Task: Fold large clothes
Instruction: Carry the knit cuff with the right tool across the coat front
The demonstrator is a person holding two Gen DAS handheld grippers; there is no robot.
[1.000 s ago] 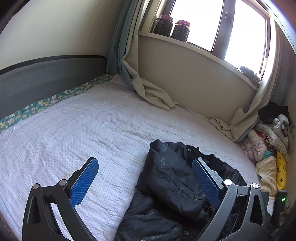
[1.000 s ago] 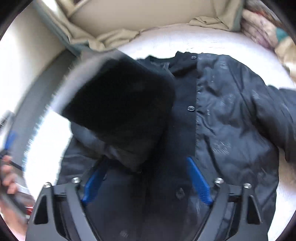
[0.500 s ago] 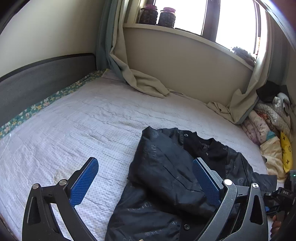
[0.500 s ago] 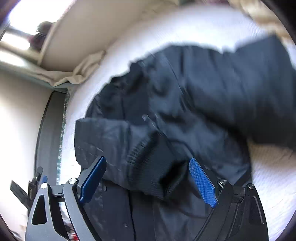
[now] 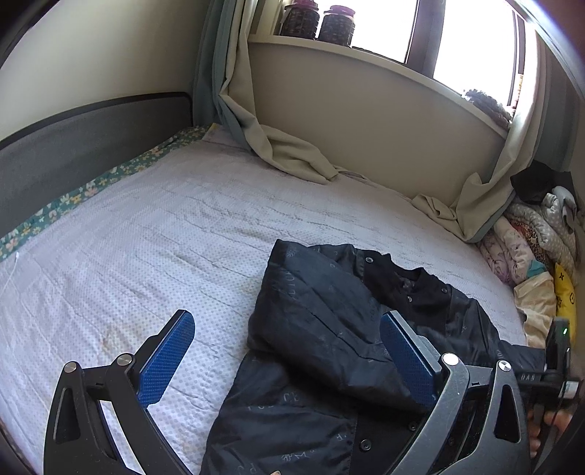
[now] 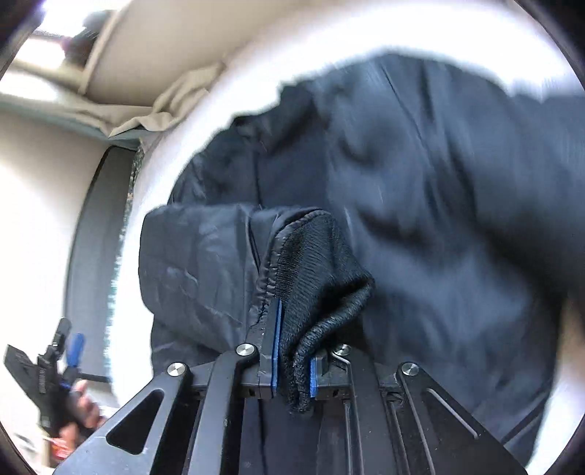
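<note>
A black jacket (image 5: 329, 329) lies on the bed (image 5: 164, 237), one sleeve folded across its front. My left gripper (image 5: 285, 358) is open and empty, hovering above the jacket's left side. In the right wrist view my right gripper (image 6: 292, 350) is shut on the jacket's ribbed knit cuff (image 6: 318, 277), with the sleeve (image 6: 197, 263) bunched to the left and the jacket body (image 6: 438, 182) blurred behind. The right gripper's handle also shows in the left wrist view (image 5: 555, 365) at the far right edge.
A grey headboard (image 5: 80, 142) runs along the left. Curtains (image 5: 285, 153) drape onto the bed below the window sill with jars (image 5: 318, 22). A pile of folded bedding and clothes (image 5: 530, 248) sits at the bed's right side.
My right gripper has closed on the sleeve cuff; it was open before. The left gripper has drifted a little, staying open, and the folded sleeve now lies flat on the jacket.
</note>
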